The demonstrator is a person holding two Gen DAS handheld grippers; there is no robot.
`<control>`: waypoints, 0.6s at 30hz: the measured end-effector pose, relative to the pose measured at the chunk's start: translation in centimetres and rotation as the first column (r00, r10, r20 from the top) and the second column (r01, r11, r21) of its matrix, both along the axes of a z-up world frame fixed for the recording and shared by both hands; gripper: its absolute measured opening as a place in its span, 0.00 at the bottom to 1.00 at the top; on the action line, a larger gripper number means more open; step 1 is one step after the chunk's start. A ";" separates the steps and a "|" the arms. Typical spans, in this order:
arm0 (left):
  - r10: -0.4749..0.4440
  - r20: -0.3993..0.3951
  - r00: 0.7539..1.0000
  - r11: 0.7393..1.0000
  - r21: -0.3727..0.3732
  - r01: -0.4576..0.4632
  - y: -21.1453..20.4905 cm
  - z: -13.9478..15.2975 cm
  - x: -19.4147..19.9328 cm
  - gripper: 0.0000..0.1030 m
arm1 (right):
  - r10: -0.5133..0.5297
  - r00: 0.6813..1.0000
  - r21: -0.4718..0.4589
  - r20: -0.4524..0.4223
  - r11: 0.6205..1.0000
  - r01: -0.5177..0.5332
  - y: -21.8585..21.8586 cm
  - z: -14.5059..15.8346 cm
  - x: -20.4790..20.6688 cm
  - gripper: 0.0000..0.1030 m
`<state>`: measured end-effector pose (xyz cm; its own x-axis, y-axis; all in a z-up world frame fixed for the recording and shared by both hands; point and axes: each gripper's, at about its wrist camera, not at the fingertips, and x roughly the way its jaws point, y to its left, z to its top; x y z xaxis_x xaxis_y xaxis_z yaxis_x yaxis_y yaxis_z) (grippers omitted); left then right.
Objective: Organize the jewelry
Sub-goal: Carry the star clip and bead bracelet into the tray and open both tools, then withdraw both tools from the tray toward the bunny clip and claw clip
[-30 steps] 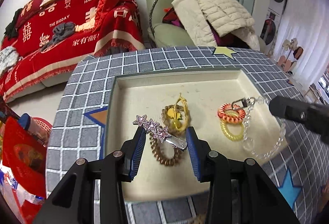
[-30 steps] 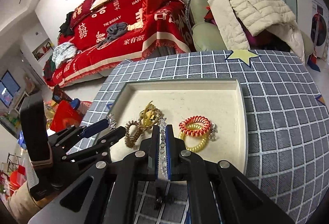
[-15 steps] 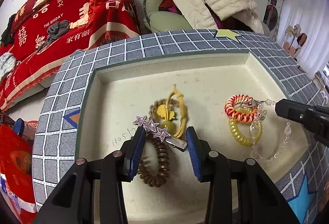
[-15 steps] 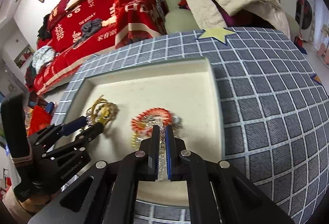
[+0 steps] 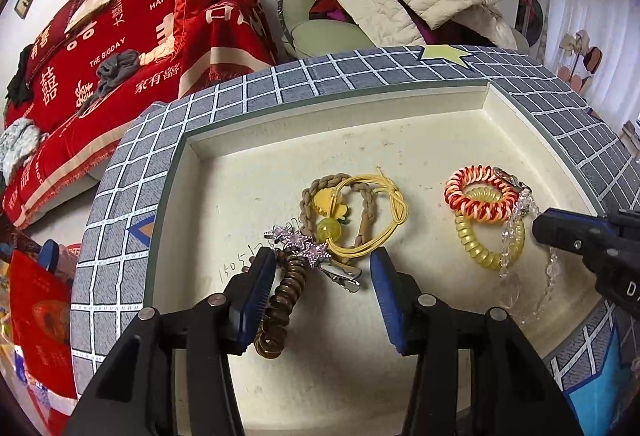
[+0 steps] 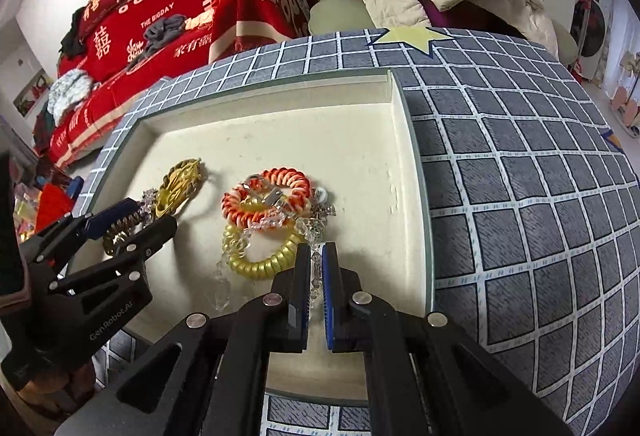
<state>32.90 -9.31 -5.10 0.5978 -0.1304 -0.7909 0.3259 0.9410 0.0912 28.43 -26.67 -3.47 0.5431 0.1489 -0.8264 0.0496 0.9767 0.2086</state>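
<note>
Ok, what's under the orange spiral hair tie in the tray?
The orange spiral hair tie lies partly on a yellow spiral hair tie, with the clear bead chain draped over both. The tray floor beneath their overlap is covered.

A round table [image 6: 520, 196] under a grey checked cloth [image 5: 132, 164] carries a shallow cream tray [image 5: 400, 124]. The tray sits toward the table's near edge, its far right corner close to a yellow star [image 6: 404, 36] printed on the cloth.
</note>
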 end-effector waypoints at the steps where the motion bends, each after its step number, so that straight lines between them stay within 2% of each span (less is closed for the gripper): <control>1: 0.003 -0.002 1.000 1.000 -0.002 -0.003 0.1 0.0 0.0 0.68 | 0.001 1.000 0.002 -0.008 1.000 -0.001 0.0 0.0 0.0 0.07; 3: 0.011 -0.001 1.000 1.000 -0.004 -0.011 0.2 0.1 -0.1 0.68 | -0.003 1.000 0.006 -0.011 1.000 0.004 0.0 0.1 -0.1 0.16; 5: 0.015 0.001 1.000 1.000 -0.008 -0.015 0.3 0.3 -0.2 0.68 | -0.009 1.000 0.012 -0.001 1.000 0.009 -0.2 0.5 -0.3 0.51; 6: 0.016 0.003 1.000 1.000 -0.009 -0.016 0.4 0.4 -0.3 0.68 | -0.009 1.000 0.016 0.015 1.000 0.009 -0.2 0.9 -0.5 0.56; 10: 0.020 0.006 1.000 1.000 -0.014 -0.020 0.4 0.8 -0.5 0.68 | 0.008 0.998 0.025 0.067 1.000 -0.010 0.2 2.5 -1.3 0.56; 18: 0.023 0.035 0.999 0.999 -0.028 -0.022 0.8 1.9 -1.1 0.68 | -0.006 0.995 0.048 0.098 0.999 0.001 0.3 4.1 -2.8 0.59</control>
<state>31.81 -8.53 -3.16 0.6285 -0.1380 -0.7655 0.3016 0.9504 0.0762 25.63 -26.33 0.60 0.6221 0.1844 -0.7609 0.0302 0.9655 0.2587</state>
